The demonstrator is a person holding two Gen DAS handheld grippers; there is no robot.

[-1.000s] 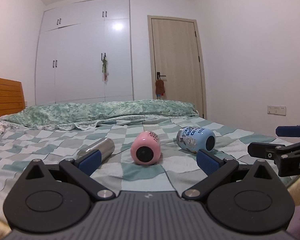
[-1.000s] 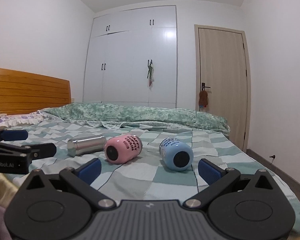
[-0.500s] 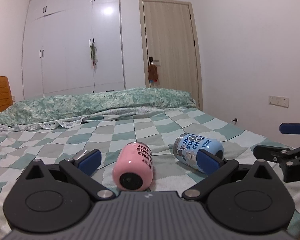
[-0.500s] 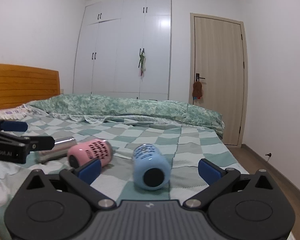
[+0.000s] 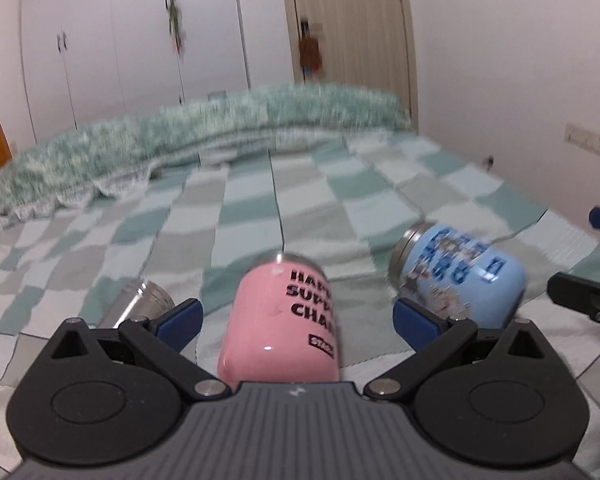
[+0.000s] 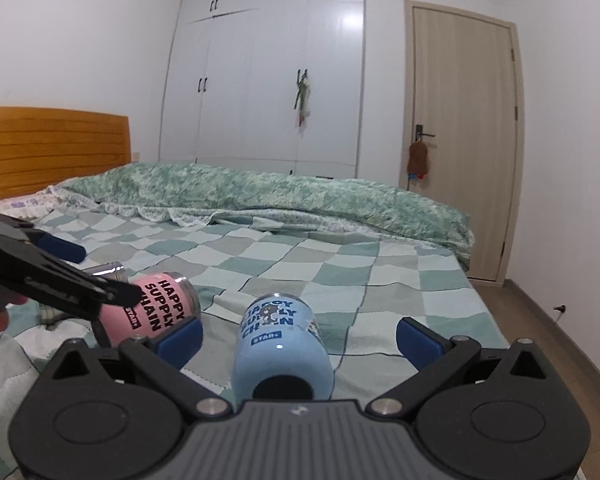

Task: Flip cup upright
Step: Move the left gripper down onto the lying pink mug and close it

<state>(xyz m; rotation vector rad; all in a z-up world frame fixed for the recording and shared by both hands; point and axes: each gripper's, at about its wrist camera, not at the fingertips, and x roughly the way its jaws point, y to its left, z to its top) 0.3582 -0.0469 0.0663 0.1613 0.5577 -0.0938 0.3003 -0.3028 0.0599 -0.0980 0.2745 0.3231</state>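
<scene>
Three cups lie on their sides on the checked bedspread. A pink cup (image 5: 284, 320) lies between the open fingers of my left gripper (image 5: 298, 318), not clamped. A blue cup (image 5: 458, 278) lies to its right and a steel cup (image 5: 140, 308) to its left. In the right wrist view the blue cup (image 6: 282, 350) lies between the open fingers of my right gripper (image 6: 300, 338), base toward the camera. The pink cup (image 6: 156, 312) sits to the left, partly behind the left gripper's arm (image 6: 52, 280). The right gripper's fingers (image 5: 580, 300) show at the right edge of the left view.
A rumpled green duvet (image 6: 284, 200) lies across the far side of the bed. A wooden headboard (image 6: 52, 148) stands at left, white wardrobes (image 6: 268, 80) and a door (image 6: 464, 132) behind. The bed's right edge drops to wooden floor (image 6: 540, 320).
Both grippers moved forward and lower. The pink cup now lies between the left fingers and the blue cup between the right fingers. The cups have not moved.
</scene>
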